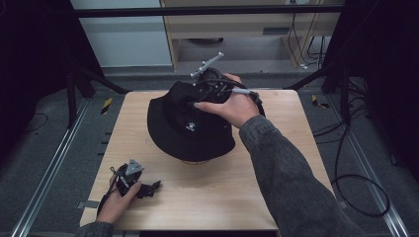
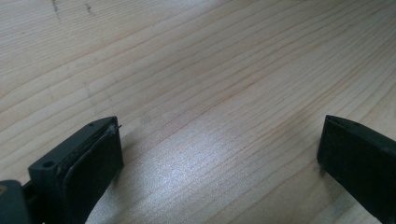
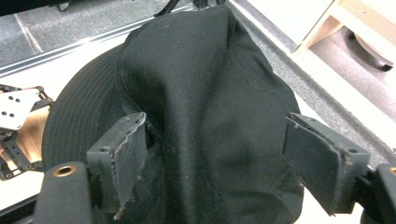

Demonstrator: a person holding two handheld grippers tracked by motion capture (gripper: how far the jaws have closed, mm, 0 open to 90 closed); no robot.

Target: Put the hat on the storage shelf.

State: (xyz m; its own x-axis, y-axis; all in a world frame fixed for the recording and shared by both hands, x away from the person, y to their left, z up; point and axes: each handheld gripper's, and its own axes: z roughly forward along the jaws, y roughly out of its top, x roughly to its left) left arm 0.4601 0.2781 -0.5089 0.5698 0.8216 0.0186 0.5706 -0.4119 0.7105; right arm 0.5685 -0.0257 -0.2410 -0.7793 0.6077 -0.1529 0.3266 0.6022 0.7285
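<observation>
A black bucket hat [image 1: 190,123] sits in the middle of the wooden table [image 1: 222,197], its crown raised and creased. My right gripper [image 1: 191,101] hovers at the crown from the far right side. In the right gripper view the right gripper [image 3: 219,158] is open, one jaw on each side of the hat's crown [image 3: 201,93]; I cannot tell whether they touch the fabric. My left gripper [image 1: 150,188] rests low near the table's front left corner. The left gripper [image 2: 219,154] is open over bare wood [image 2: 210,70] with nothing between its jaws.
Something pale [image 1: 195,161] peeks out under the hat's front brim. Metal rails run along the floor on both sides of the table. Cables [image 1: 356,187] loop on the floor at right. A wooden cabinet [image 1: 237,29] stands behind the table.
</observation>
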